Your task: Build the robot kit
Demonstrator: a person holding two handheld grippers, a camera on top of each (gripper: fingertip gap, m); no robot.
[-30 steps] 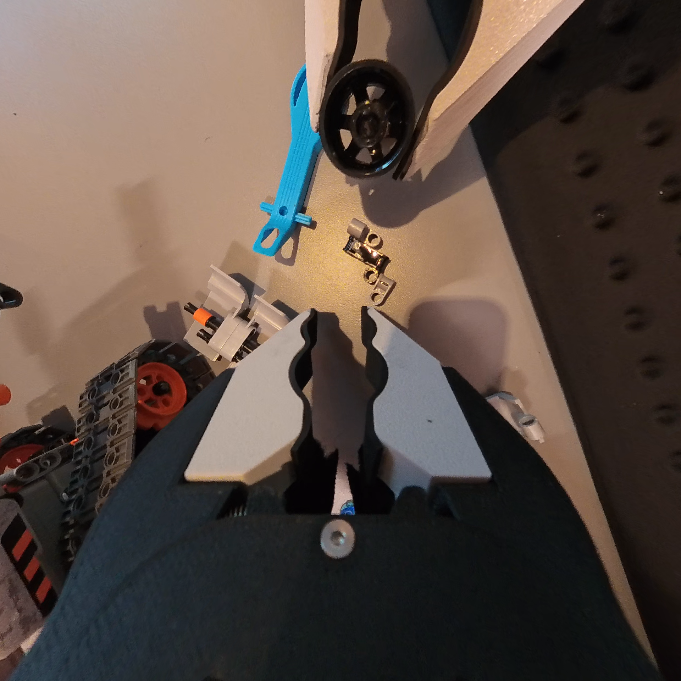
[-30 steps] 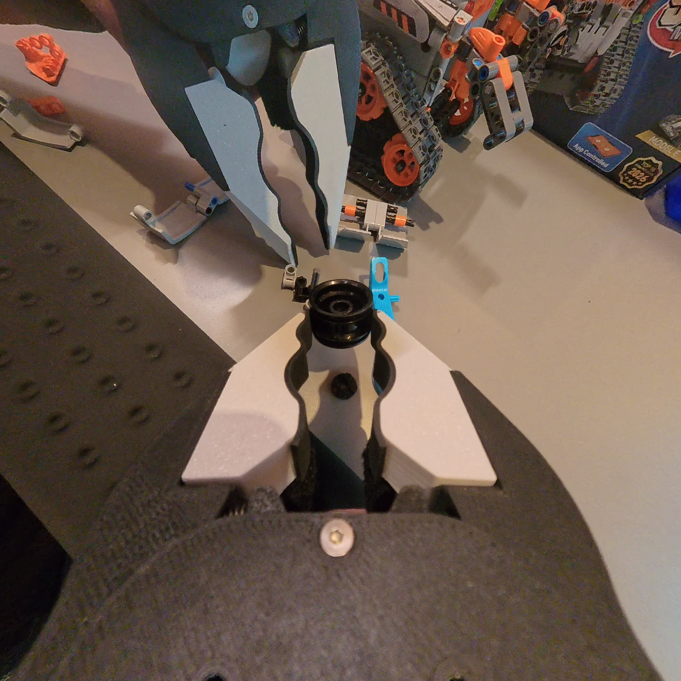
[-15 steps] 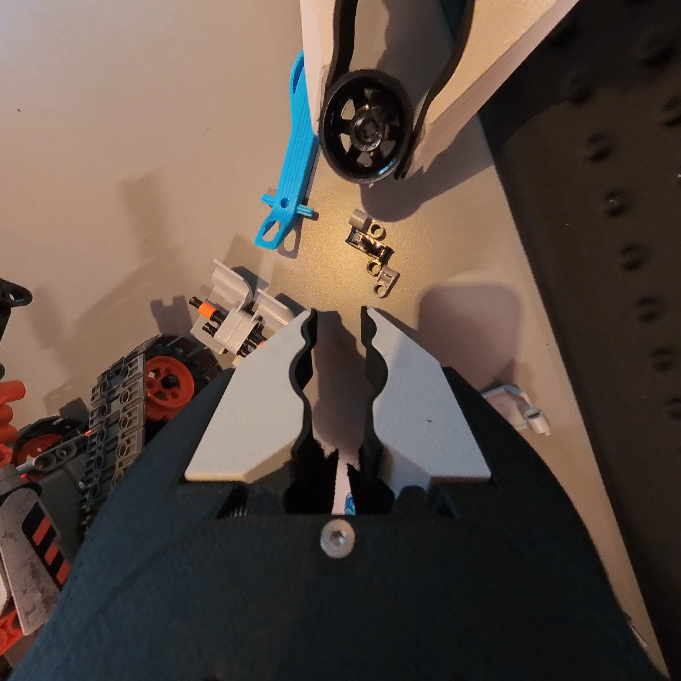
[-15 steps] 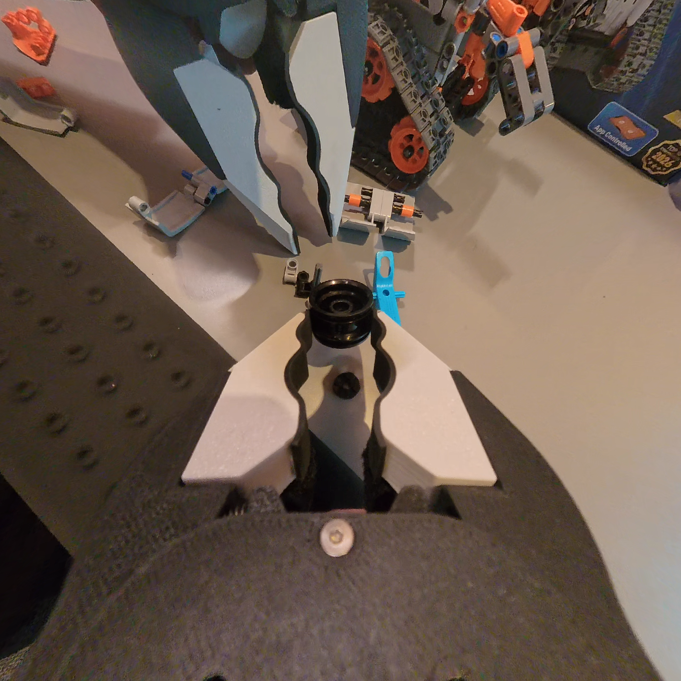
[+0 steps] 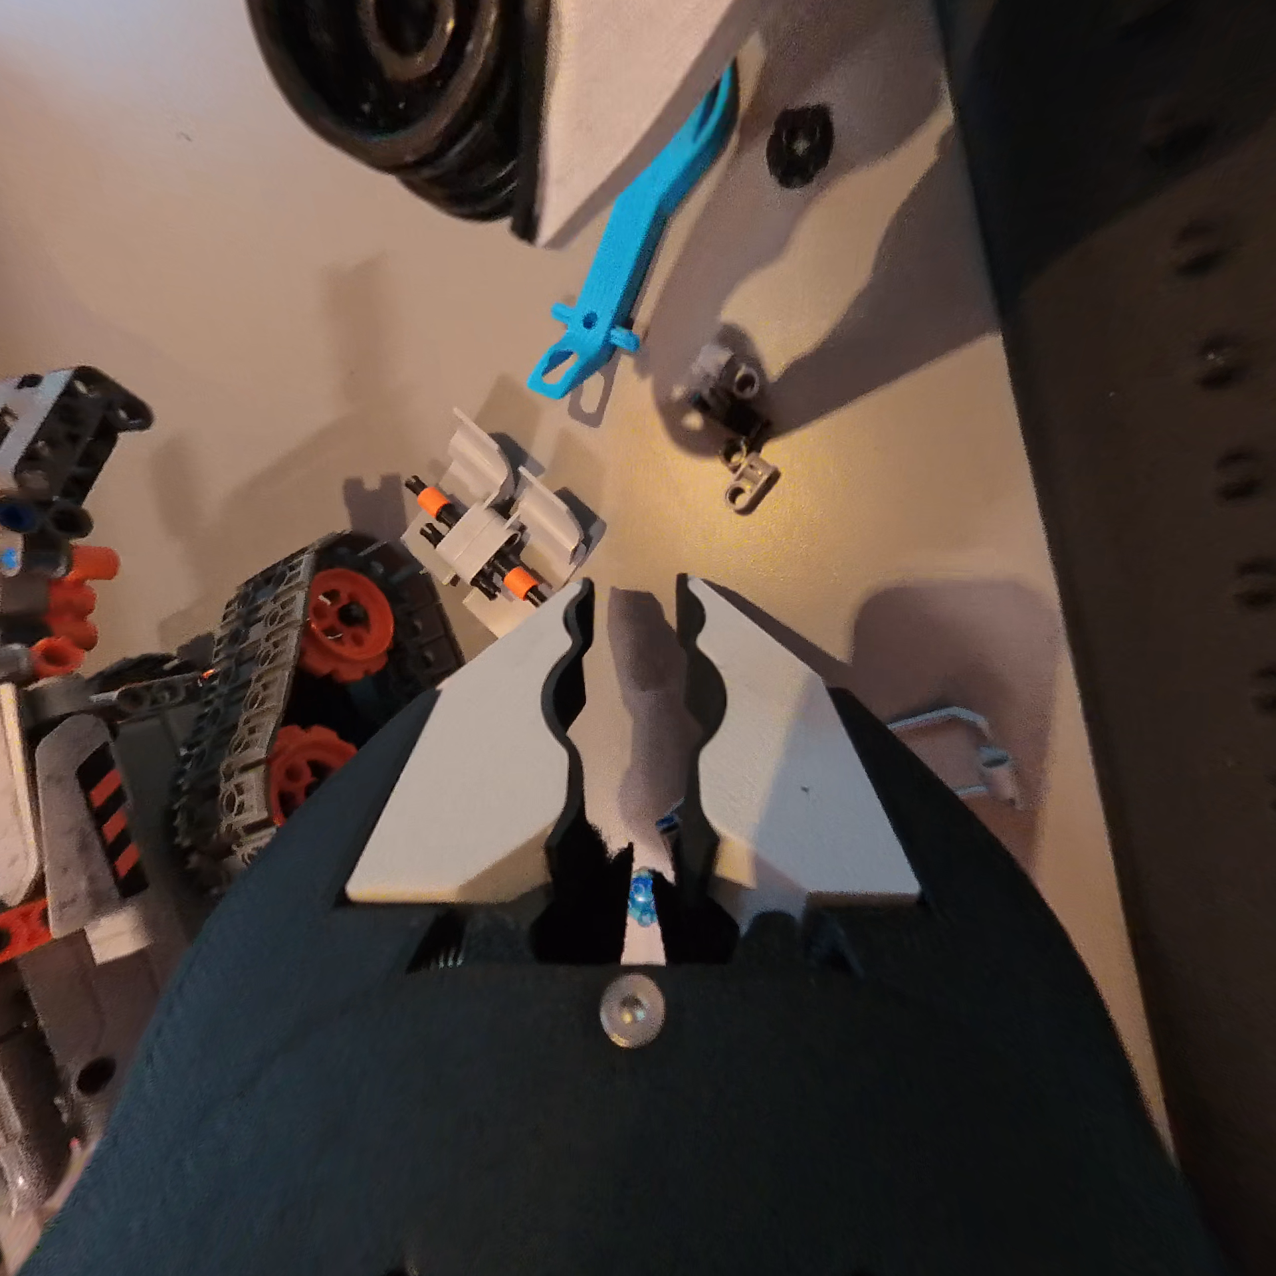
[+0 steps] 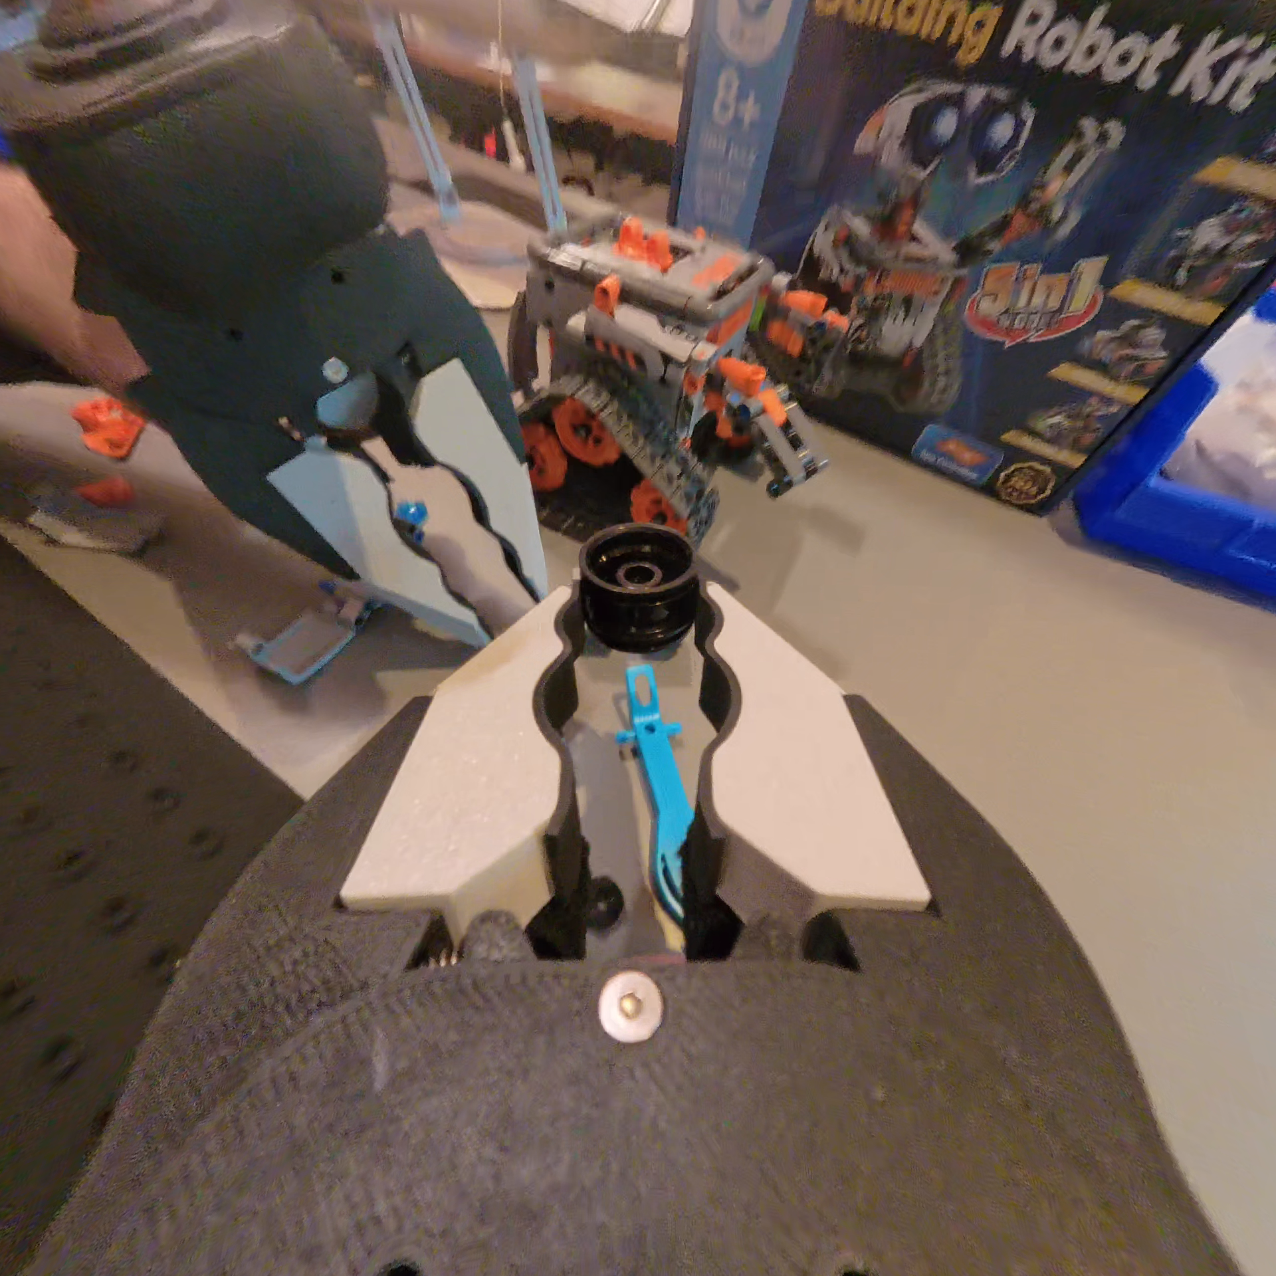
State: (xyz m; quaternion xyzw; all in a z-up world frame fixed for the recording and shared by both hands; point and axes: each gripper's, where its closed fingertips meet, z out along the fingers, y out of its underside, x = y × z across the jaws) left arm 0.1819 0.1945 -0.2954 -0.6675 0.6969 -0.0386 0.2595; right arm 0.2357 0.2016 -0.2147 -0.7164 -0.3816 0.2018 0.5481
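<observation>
My right gripper [image 6: 639, 611] is shut on a black wheel [image 6: 635, 573] and holds it above the table, rim between the fingertips. The wheel [image 5: 414, 90] fills the top of the left wrist view, with one right finger [image 5: 607, 103] beside it. My left gripper [image 5: 634, 594] is slightly open and holds nothing. It hovers over the table near a grey piece with orange pins [image 5: 497, 538]. It also shows in the right wrist view [image 6: 514, 618], left of the wheel. A blue lever tool [image 5: 621, 255] [image 6: 652, 759] lies on the table under the right gripper.
A tracked robot model [image 5: 276, 690] [image 6: 656, 387] stands close by. A small grey and black connector [image 5: 732, 414], a black bush [image 5: 797, 145] and a grey panel [image 5: 967, 752] [image 6: 304, 642] lie loose. A black perforated mat [image 5: 1139, 621], a kit box [image 6: 1001, 242] and a blue bin [image 6: 1187, 497] border the area. There is about 10 centimetres between the tips of the two grippers.
My right gripper has lifted the wheel and carried it toward the left gripper and the robot model; it now looks much larger in the left view. The left gripper's jaws have not changed.
</observation>
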